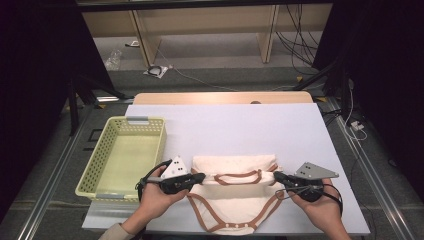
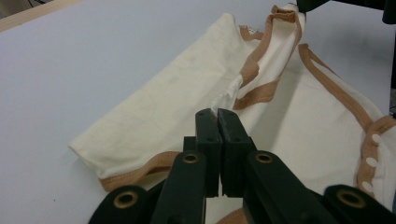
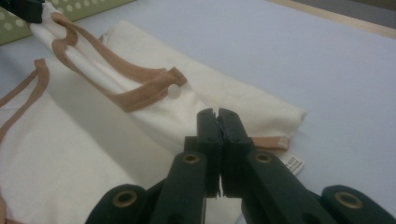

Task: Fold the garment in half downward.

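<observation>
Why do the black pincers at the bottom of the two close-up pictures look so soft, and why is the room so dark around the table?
High view: light falls on the table, surroundings stay dark. Left gripper view: jaw bases blur near the lens, the cream garment is sharper. Right gripper view: same blur, garment shadowed.

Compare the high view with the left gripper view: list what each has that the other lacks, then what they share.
High view alone: the yellow basket left of the garment, both hands, the table's far wooden edge and the floor beyond.

Left gripper view alone: the left gripper seen close, jaws shut, a bit of white fabric pinched at their tips; the white snaps along the brown trim.

Both: the cream garment with brown trim on the white table, stretched between the left gripper and the right gripper.
</observation>
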{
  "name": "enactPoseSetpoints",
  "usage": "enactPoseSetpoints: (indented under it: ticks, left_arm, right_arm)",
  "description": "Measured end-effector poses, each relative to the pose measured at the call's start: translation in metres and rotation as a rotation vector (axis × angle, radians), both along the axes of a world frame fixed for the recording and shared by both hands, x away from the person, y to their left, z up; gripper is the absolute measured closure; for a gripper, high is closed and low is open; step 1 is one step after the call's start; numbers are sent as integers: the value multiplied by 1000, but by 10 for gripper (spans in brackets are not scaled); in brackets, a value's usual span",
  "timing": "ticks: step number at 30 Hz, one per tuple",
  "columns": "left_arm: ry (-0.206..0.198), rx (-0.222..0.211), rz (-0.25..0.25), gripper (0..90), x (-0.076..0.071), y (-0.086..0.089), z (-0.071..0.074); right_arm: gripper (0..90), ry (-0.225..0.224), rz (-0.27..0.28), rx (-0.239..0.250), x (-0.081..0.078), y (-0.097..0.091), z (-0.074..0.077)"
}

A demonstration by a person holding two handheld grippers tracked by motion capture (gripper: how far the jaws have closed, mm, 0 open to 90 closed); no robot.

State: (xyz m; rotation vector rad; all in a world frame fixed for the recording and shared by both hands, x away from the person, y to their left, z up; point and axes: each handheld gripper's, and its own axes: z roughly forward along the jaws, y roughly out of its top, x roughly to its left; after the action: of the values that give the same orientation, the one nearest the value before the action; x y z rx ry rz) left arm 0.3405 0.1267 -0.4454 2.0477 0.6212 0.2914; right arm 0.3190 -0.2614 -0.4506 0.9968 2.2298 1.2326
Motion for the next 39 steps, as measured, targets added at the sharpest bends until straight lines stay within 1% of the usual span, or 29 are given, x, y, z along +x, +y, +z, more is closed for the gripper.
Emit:
enactPoseSetpoints:
  ticks: [4, 5, 7, 10, 24, 27, 30, 34, 39]
  left_arm:
    - [2, 2, -3, 878, -1, 0, 0]
    - [3, 1, -3, 878, -1, 0, 0]
    - [3, 1, -4, 878, -2, 0, 0]
    - [3, 3, -6, 878, -2, 0, 0]
    - [6, 6, -15, 878, -5, 1, -1]
    - [7, 9, -18, 877, -6, 1, -1]
    - [6, 8, -19, 878, -6, 1, -1]
    - [7, 7, -20, 878, -7, 1, -1]
    - [10, 10, -24, 878, -8, 1, -1]
  right_arm:
    - [891, 1, 2, -1, -1, 0, 0]
    - [891, 4, 2, -8, -2, -1, 1]
    - [891, 0, 5, 3, -2, 0, -1]
    - [892, 3, 5, -6, -3, -1, 0]
    - [891, 0, 13, 0, -6, -2, -1]
    - [892, 3, 12, 2, -7, -2, -1]
    - [891, 10, 12, -9, -8, -2, -1]
    - [892, 6, 18, -5, -9, -2, -1]
    - [891, 11, 20, -3, -11, -2, -2]
